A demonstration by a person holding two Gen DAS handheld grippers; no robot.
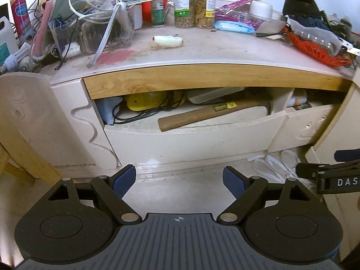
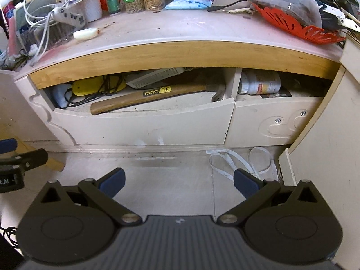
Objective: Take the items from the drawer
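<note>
A cream drawer [image 1: 189, 141] [image 2: 144, 126] stands pulled open under the wooden desk edge. In it lie a wooden-handled hammer [image 1: 202, 114] [image 2: 139, 100], a yellow device [image 1: 146, 102] [image 2: 90, 86] with black cords, and a white flat box [image 2: 155, 76]. A white bottle [image 2: 261, 83] lies in the right drawer [image 2: 274, 121]. My left gripper [image 1: 180, 180] is open and empty, below and in front of the drawer. My right gripper [image 2: 178, 180] is open and empty, also in front, above the floor.
The desk top [image 1: 202, 49] is cluttered: jars [image 1: 193, 4], cables [image 1: 94, 6], a clear box, an orange plastic piece [image 2: 292, 27], a white lump [image 1: 167, 41]. White straps [image 2: 238, 159] lie on the floor. A cabinet side [image 2: 326, 146] stands at right.
</note>
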